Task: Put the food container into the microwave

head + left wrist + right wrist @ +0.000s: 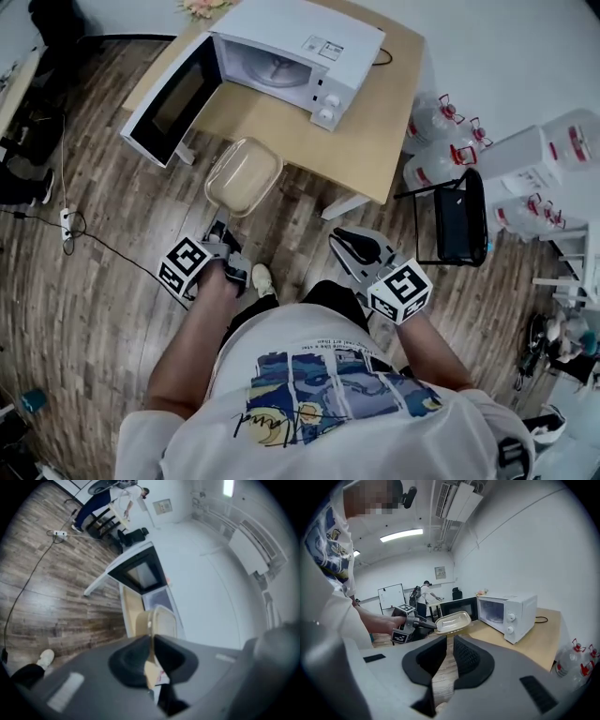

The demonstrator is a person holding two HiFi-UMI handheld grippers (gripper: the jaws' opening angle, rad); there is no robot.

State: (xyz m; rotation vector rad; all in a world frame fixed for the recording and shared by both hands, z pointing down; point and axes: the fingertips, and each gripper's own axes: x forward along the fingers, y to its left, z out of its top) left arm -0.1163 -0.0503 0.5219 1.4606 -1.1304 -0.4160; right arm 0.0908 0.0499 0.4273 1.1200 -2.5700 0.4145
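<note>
The beige food container (244,175) hangs in the air just off the near edge of the wooden table (366,141). My left gripper (222,223) is shut on its near rim. The left gripper view shows that rim pinched between the jaws, with the container (161,620) stretching ahead. The white microwave (300,56) stands on the table with its door (169,103) swung wide open to the left and its cavity (267,70) exposed. My right gripper (349,239) is held low near my body, shut and empty. Its view shows the container (452,620), the left gripper (429,624) and the microwave (506,613).
A black chair (459,220) stands right of the table. Large water bottles (431,122) cluster behind it. A power strip (67,223) with a cable lies on the wood floor at left. The open microwave door overhangs the table's left edge.
</note>
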